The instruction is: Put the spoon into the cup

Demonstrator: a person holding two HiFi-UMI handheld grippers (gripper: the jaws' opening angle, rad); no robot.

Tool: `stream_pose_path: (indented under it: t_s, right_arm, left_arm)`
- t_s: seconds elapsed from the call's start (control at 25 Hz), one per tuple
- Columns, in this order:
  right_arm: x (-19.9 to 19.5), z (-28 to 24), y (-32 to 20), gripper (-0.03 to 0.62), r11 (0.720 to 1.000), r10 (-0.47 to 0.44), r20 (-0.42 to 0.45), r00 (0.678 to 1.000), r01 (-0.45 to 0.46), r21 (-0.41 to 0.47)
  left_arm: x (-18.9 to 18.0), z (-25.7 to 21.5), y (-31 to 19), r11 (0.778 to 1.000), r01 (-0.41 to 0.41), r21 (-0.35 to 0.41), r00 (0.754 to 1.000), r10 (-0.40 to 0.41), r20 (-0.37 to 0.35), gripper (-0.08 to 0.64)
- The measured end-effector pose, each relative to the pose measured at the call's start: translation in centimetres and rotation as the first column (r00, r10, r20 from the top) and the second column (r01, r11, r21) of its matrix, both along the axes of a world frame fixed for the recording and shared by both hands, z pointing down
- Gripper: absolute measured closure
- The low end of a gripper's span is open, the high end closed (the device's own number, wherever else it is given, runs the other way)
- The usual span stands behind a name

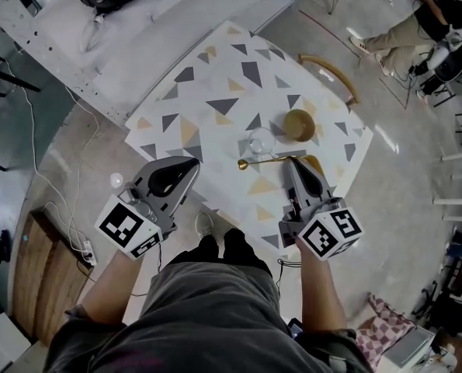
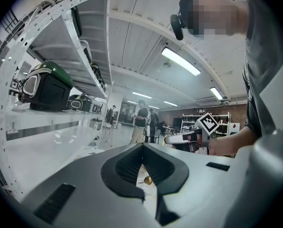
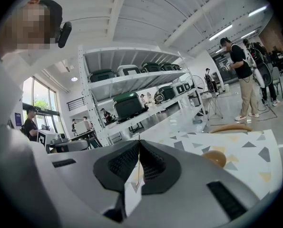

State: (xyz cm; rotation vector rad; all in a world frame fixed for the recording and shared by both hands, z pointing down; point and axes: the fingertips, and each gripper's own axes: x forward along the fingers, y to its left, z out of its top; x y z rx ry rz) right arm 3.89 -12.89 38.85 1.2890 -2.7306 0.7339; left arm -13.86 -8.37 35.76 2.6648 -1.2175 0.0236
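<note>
Just short of the cup (image 1: 260, 142), above the counter (image 1: 215, 76): carrying step, by the look of it. Grips the spoon (image 1: 265, 162) by its handle in the right tool (image 1: 292, 160), clamped shut, scoop end lying level along the cup's near side. Holds the left tool (image 1: 195, 162) pinched together and empty, well left of the cup. Next, probably: raise, tip the scoop down, centre over the rim, lower in.
</note>
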Motion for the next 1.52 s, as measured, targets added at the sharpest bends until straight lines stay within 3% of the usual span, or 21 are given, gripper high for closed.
stream_pose_path:
  t_s: [0.88,1.52]
  right_arm:
    - [4.0,4.3,-7.3,0.568,0.998,-0.031,0.017,0.999,0.032,-0.050]
    - [5.6,8.5,-9.7,0.568,0.995,-0.025,0.020,0.999,0.027,-0.098]
  left_arm:
    - [4.4,3.2,-5.7,0.996,0.051,-0.073,0.997,-0.047,0.065,0.546]
    - [6.4,6.4,-8.5,0.989,0.072,-0.125,0.993,-0.059,0.100,0.546]
